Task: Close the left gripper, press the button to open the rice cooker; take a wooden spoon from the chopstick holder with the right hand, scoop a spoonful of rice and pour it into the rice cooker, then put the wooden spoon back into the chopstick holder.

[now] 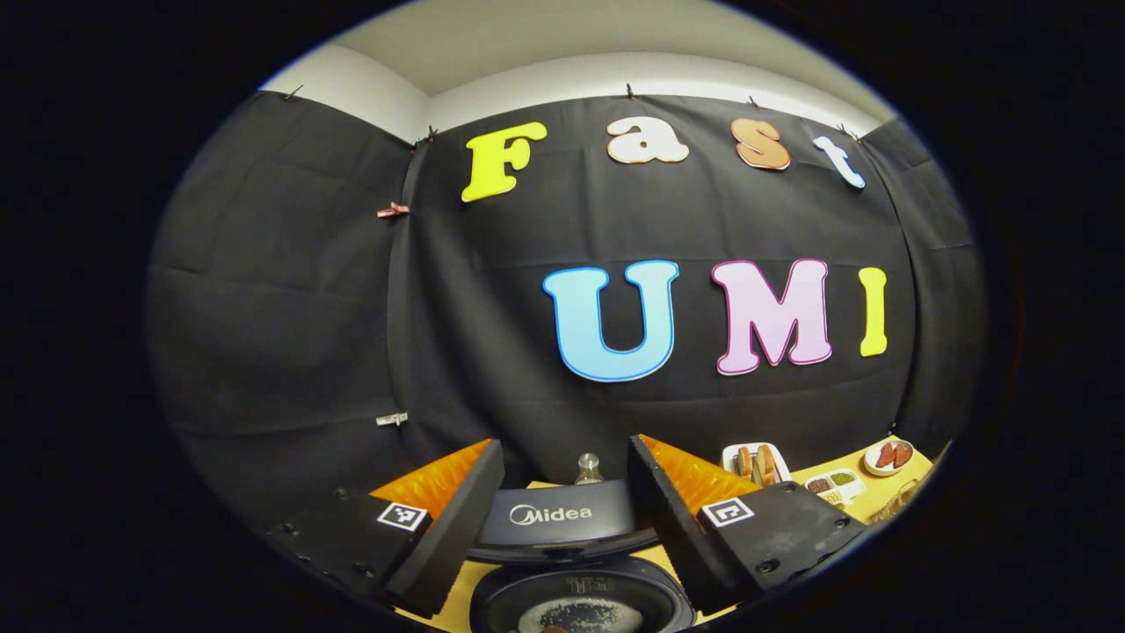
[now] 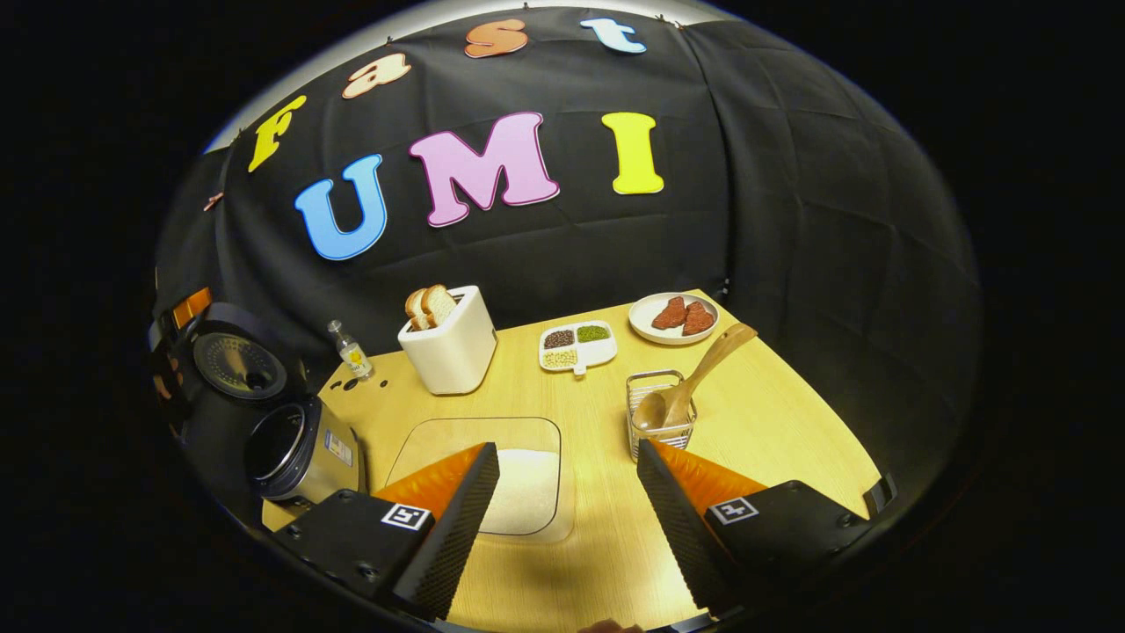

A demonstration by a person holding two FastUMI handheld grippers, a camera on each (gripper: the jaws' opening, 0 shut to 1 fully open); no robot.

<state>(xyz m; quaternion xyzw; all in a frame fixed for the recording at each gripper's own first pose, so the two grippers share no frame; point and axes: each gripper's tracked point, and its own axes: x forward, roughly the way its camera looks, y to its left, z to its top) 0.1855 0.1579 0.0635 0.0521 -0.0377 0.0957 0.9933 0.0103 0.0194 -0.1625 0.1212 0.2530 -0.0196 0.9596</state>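
Observation:
The rice cooker stands open. In the left gripper view its raised lid (image 1: 562,519) and dark inner pot (image 1: 580,607), with a few grains at the bottom, lie right below my open left gripper (image 1: 564,457). In the right gripper view the rice cooker (image 2: 286,448) sits at the table's left edge, lid (image 2: 237,365) up. The wooden spoon (image 2: 699,374) leans in the wire chopstick holder (image 2: 659,418), bowl down, handle pointing up to the right. A clear tray of white rice (image 2: 523,488) lies in front of my open right gripper (image 2: 567,453), which holds nothing.
On the wooden table (image 2: 773,422) stand a white toaster (image 2: 453,352) with bread slices, a small bottle (image 2: 352,352), a divided dish of beans (image 2: 576,345) and a plate of meat (image 2: 675,316). The black cloth wall closes the back and sides.

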